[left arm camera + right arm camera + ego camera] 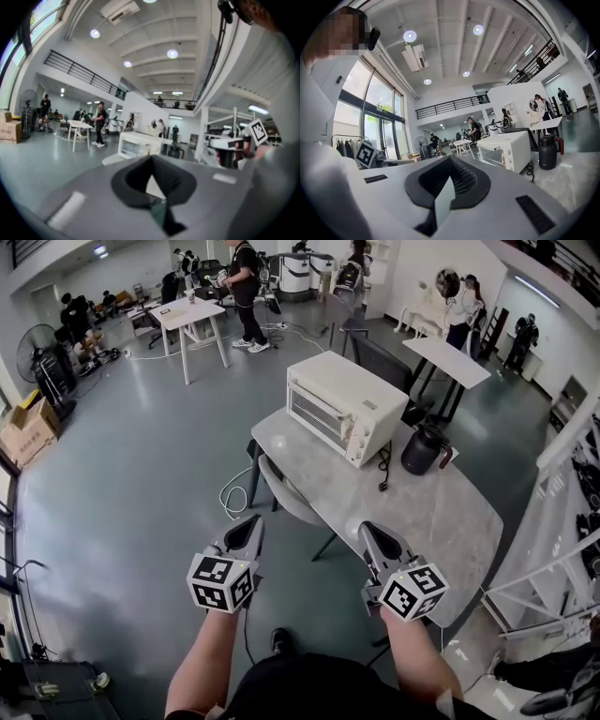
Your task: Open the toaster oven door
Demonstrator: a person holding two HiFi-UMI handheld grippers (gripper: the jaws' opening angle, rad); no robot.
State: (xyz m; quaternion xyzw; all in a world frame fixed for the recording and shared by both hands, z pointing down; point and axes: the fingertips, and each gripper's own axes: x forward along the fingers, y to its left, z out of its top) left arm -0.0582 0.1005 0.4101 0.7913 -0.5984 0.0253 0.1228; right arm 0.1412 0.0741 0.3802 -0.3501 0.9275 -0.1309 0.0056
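Observation:
The white toaster oven [345, 407] stands at the far end of a marble table [422, 521], with its glass door [317, 414] closed and facing left. It also shows ahead in the left gripper view as the toaster oven [138, 144], and in the right gripper view as the toaster oven [504, 150]. My left gripper [253, 523] is held over the floor beside the table's near left edge, jaws shut and empty. Over the table's near end, my right gripper [367, 531] is also shut with nothing in it. Both are well short of the oven.
A black kettle [424, 448] stands to the right of the oven, and a power cord [384, 470] lies on the tabletop. A grey chair [286, 491] is tucked in at the table's left side. White shelving [562, 521] runs along the right. More tables and people are at the back.

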